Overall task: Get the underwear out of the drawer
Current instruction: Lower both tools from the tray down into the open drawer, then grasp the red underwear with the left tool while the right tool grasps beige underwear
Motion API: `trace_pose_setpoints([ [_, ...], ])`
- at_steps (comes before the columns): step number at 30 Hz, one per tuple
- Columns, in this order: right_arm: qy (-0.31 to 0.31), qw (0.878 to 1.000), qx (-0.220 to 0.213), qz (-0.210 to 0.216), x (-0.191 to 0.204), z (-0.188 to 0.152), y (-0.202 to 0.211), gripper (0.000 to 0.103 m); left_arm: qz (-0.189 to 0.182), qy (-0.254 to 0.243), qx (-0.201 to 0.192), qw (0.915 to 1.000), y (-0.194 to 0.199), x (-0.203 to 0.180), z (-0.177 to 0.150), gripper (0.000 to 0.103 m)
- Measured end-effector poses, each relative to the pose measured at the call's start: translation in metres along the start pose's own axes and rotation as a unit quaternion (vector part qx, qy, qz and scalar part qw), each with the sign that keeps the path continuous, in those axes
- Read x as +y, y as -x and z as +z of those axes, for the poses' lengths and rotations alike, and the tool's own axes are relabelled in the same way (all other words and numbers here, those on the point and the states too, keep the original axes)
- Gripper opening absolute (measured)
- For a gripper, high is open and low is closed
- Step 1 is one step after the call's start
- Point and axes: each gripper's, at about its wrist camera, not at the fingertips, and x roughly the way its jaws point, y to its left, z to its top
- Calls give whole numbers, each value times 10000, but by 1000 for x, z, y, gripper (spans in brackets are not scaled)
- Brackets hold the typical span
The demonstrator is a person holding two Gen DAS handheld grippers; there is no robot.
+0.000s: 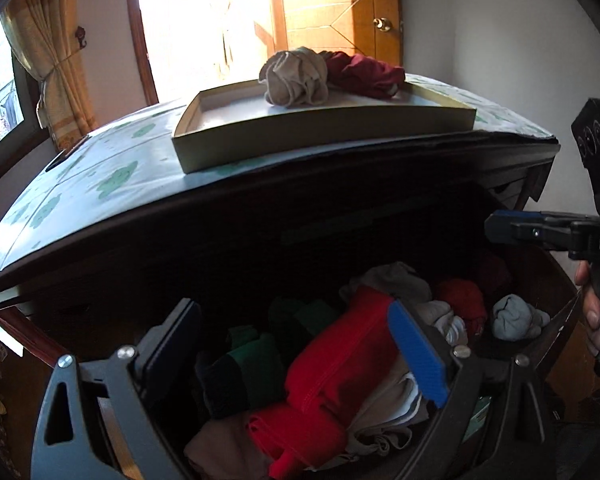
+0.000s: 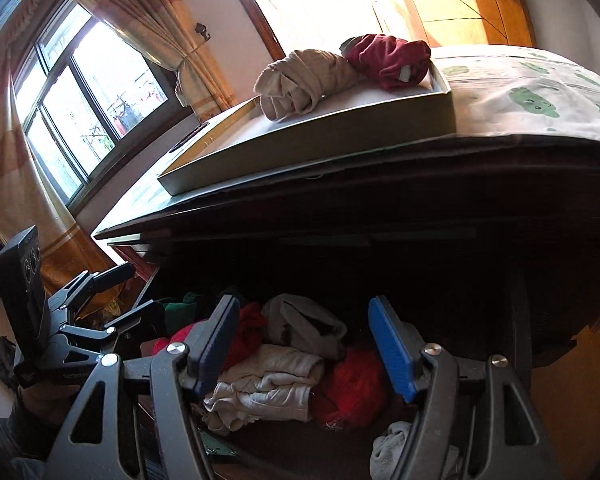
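Note:
The open drawer [image 1: 556,320] holds several crumpled garments. My left gripper [image 1: 296,344] hangs open just above it, with red underwear [image 1: 340,376] lying below and between its fingers, and green pieces [image 1: 256,356] to the left. My right gripper [image 2: 304,344] is also open, poised over a cream folded garment [image 2: 272,384] and a red one [image 2: 352,392]; nothing is pressed by its pads. In the left wrist view a blue-tipped finger [image 1: 504,226] of the right gripper shows at the right edge. In the right wrist view the left gripper [image 2: 134,288] sits at the left.
On the dresser top [image 1: 112,184] stands a shallow tray [image 1: 324,136] holding a beige garment [image 1: 296,76] and a maroon one [image 1: 364,72]. The dresser's dark overhanging edge sits close above the drawer. A curtained window is at the left and a wooden door is behind.

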Motion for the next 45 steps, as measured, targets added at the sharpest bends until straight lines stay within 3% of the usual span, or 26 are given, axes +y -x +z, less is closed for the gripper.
trace_pose_setpoints([
  [10,-51,10000,83,21,1,-8,-9,69,-298,-289,942,9947,-29,-9,-12,96],
  [24,-100,9998,107,94,2,-13,-11,69,-595,-606,1633,9829,-48,-13,-8,95],
  [30,-144,9998,119,89,-1,-16,-12,69,-763,-628,1819,9783,-54,-15,-11,84],
  [33,-171,9997,130,94,-3,-18,-12,69,-982,-594,1828,9764,-54,-15,-14,64],
  [37,-167,9997,140,99,-3,-19,-12,69,-1098,-703,1743,9760,-52,-19,-17,52],
  [45,62,9997,230,61,0,-22,-13,69,-1225,-232,1339,9831,-33,-3,-17,41],
])
